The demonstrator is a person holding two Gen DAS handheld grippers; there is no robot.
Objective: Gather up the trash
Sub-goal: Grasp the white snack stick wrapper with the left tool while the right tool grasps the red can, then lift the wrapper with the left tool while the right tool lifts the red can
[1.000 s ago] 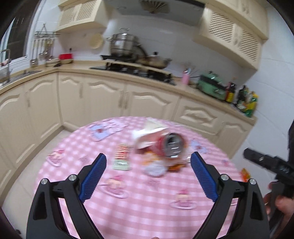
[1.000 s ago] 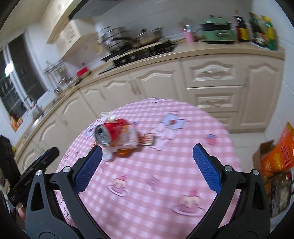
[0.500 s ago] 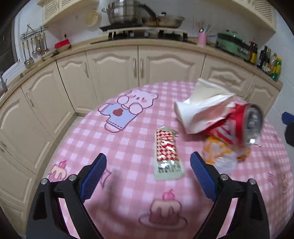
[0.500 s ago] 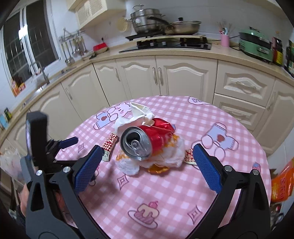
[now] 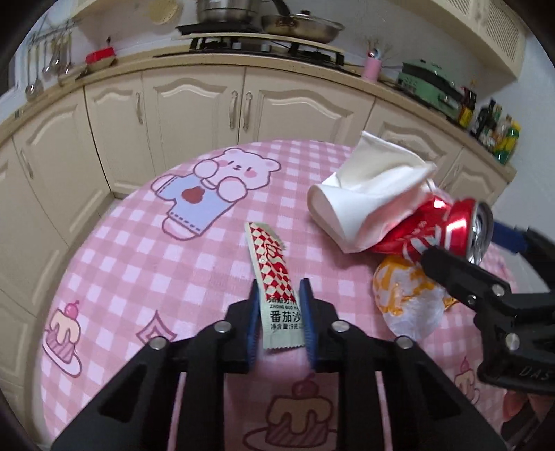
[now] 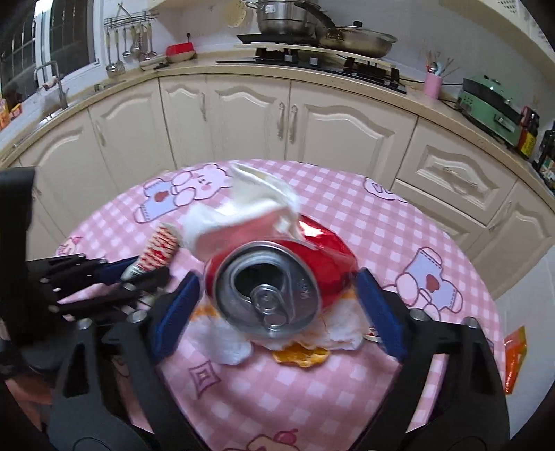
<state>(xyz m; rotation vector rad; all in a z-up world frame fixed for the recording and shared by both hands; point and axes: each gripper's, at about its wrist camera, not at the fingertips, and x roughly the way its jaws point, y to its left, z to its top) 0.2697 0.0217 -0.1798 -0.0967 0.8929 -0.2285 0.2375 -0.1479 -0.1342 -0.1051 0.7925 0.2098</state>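
Observation:
A red-and-white sauce packet (image 5: pixel 274 277) lies flat on the pink checked tablecloth (image 5: pixel 138 270). My left gripper (image 5: pixel 279 322) has closed onto the packet's near end, blue pads against its two long edges. A crushed red can (image 6: pixel 274 277) lies on its side with a crumpled white paper cup (image 6: pixel 249 211) against it and a white-and-orange wrapper (image 6: pixel 298 354) under it. My right gripper (image 6: pixel 274 301) is open, its fingers on either side of the can's top, not touching. The can (image 5: pixel 447 229), cup (image 5: pixel 367 201) and wrapper (image 5: pixel 406 298) also show in the left wrist view.
The round table stands close to cream kitchen cabinets (image 6: pixel 242 118) that curve round its far side. A stove with pots (image 6: pixel 312 31) sits on the counter behind. An orange package (image 6: pixel 515 360) lies on the floor at the right.
My left gripper moved down to the packet and closed on it. My right gripper moved in close to the can, which now fills the space between its fingers.

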